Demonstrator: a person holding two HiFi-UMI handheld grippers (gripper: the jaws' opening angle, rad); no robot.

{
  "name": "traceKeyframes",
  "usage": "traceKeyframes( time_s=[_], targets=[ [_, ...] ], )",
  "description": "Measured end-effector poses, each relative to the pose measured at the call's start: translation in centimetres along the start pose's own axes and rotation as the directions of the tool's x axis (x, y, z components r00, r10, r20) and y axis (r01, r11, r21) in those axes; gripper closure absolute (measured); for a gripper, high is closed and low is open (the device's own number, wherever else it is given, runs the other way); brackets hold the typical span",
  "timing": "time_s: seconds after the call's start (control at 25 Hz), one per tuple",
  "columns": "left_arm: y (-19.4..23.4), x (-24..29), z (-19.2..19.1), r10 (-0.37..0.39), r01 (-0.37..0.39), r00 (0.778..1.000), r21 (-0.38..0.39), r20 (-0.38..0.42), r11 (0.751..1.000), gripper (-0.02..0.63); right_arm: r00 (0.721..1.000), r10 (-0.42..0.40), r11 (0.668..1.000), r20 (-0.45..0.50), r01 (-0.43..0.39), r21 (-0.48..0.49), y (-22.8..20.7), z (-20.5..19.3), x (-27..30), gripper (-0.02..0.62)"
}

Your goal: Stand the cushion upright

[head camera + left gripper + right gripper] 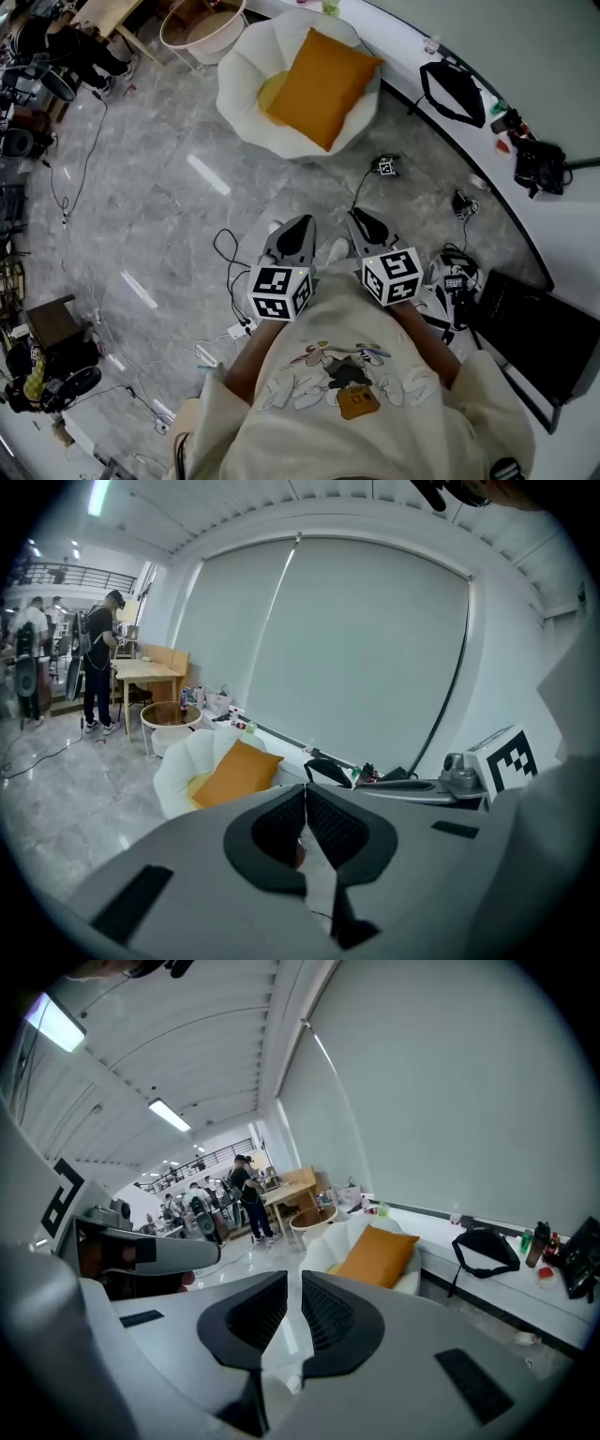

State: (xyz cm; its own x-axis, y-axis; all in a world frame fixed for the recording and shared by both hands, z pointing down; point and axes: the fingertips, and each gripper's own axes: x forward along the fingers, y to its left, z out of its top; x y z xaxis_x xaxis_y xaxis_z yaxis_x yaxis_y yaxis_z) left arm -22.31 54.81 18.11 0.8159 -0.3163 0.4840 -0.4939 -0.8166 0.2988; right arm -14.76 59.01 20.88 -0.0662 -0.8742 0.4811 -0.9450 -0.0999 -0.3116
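Note:
An orange cushion (322,86) lies slanted on the seat of a white petal-shaped armchair (246,77), well ahead of me; it also shows as the cushion (234,772) in the left gripper view and the cushion (377,1255) in the right gripper view. My left gripper (298,231) and right gripper (364,223) hang side by side in front of my chest, far short of the chair. Both have their jaws together with nothing between them.
A round side table (202,25) stands left of the chair. A long white ledge (553,211) curves along the right, carrying a black bag (456,91) and small items. Cables (234,258) and devices lie on the marble floor. People stand at a wooden table (141,672).

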Motion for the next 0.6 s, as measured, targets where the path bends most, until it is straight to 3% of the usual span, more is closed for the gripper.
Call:
traceKeyframes(
  time_s=[0.24,0.6],
  targets=[
    [0.6,0.6,-0.4,0.005,-0.005,0.999,-0.009,-0.035,1.0,0.594,0.999,-0.013,0.995,-0.033,0.017,0.094,-1.4,-1.2,0.6,0.531],
    [2.3,6.5,1.6,-0.074,0.071,0.995,-0.046,-0.062,0.996,0.594,0.994,-0.089,0.992,-0.069,0.095,0.086,-5.1,0.5,3.7,0.531]
  ],
)
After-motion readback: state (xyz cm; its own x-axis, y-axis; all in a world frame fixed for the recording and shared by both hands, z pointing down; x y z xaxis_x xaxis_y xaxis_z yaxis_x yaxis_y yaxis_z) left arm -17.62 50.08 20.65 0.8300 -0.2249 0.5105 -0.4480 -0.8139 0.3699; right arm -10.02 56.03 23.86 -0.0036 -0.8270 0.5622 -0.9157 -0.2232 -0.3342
